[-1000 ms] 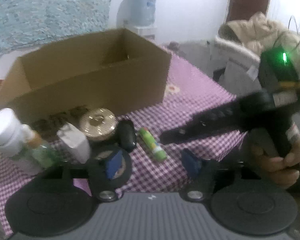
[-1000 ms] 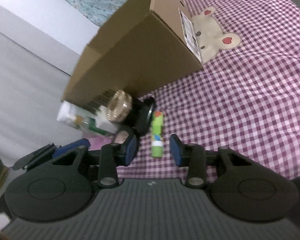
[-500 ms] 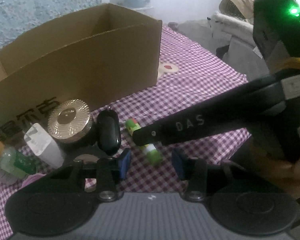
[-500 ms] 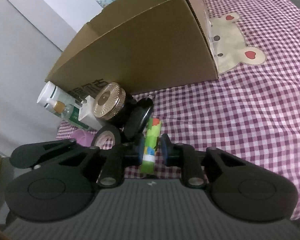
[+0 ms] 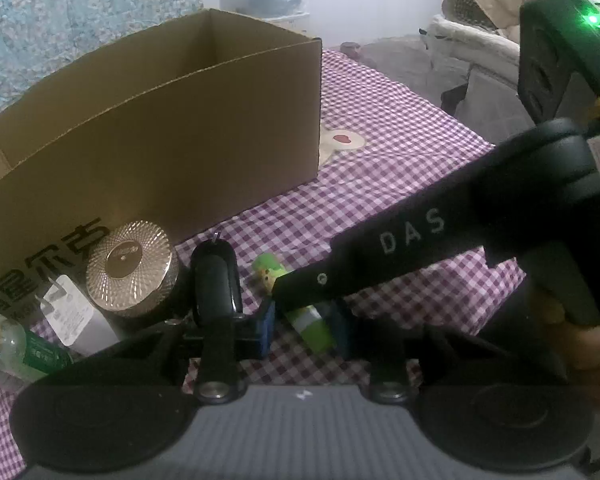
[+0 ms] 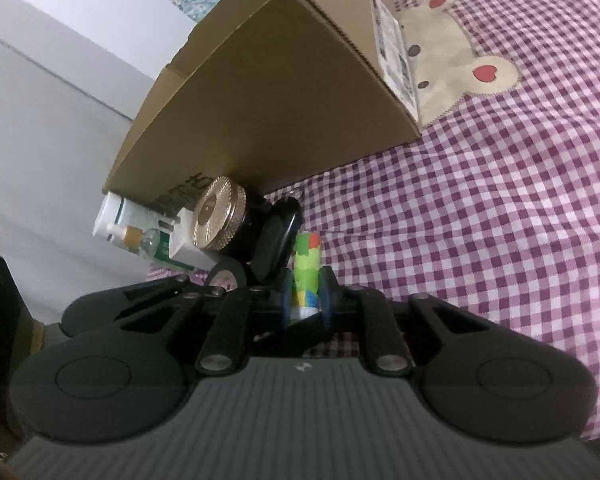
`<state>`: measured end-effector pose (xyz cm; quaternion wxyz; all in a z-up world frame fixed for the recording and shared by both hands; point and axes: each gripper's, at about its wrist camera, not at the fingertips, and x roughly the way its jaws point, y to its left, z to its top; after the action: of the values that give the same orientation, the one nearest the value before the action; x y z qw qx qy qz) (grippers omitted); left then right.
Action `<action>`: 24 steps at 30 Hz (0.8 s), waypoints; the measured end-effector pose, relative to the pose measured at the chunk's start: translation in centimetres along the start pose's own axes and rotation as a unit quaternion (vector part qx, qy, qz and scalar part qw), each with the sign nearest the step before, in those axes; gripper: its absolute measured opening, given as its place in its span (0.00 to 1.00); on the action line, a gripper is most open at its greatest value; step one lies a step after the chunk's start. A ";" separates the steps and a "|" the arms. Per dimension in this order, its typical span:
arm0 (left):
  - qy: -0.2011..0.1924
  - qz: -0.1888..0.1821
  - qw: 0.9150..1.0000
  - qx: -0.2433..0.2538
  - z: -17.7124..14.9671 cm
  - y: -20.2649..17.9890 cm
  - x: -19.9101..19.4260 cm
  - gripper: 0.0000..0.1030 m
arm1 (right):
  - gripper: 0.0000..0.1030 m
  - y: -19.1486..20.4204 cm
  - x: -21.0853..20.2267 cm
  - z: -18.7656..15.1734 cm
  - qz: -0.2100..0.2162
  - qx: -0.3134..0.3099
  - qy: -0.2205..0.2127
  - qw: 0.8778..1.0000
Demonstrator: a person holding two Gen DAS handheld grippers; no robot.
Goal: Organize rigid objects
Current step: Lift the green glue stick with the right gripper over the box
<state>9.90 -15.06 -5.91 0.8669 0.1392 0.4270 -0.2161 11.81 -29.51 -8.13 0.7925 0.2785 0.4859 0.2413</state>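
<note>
A green glue stick (image 6: 306, 268) lies on the purple checked cloth (image 6: 480, 220) in front of a cardboard box (image 5: 160, 120). My right gripper (image 6: 305, 300) is shut on the stick, both blue pads pressing its sides. In the left wrist view one of its black fingers (image 5: 380, 240) reaches in from the right over the stick (image 5: 314, 330). My left gripper (image 5: 304, 330) straddles the stick's near end. Its jaws are closing, and a gap still shows beside the left pad. A black oval fob (image 5: 216, 276) lies just left of the stick.
Against the box front crowd a gold-lidded jar (image 5: 130, 266), a white charger plug (image 5: 72, 320) and a green bottle (image 5: 4, 344). A tape roll (image 6: 226, 276) and a white tube (image 6: 108, 220) lie nearby. A hand (image 5: 592, 340) grips the right tool. A bear patch (image 6: 452, 52) marks the cloth.
The right gripper came down over the green stick and shut on it. The left gripper moved in closer and lower, and its jaws narrowed around the same stick.
</note>
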 end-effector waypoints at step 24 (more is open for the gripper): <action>-0.076 0.070 0.994 -0.029 9.4 13.1 -11.2 0.27 | 0.14 17.1 0.0 11.4 0.065 -0.147 -0.027 0.987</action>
<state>16.70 -4.86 9.38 0.9135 0.1267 0.3551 -0.1527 20.23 -19.49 7.69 0.8203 0.1956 0.4049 0.3535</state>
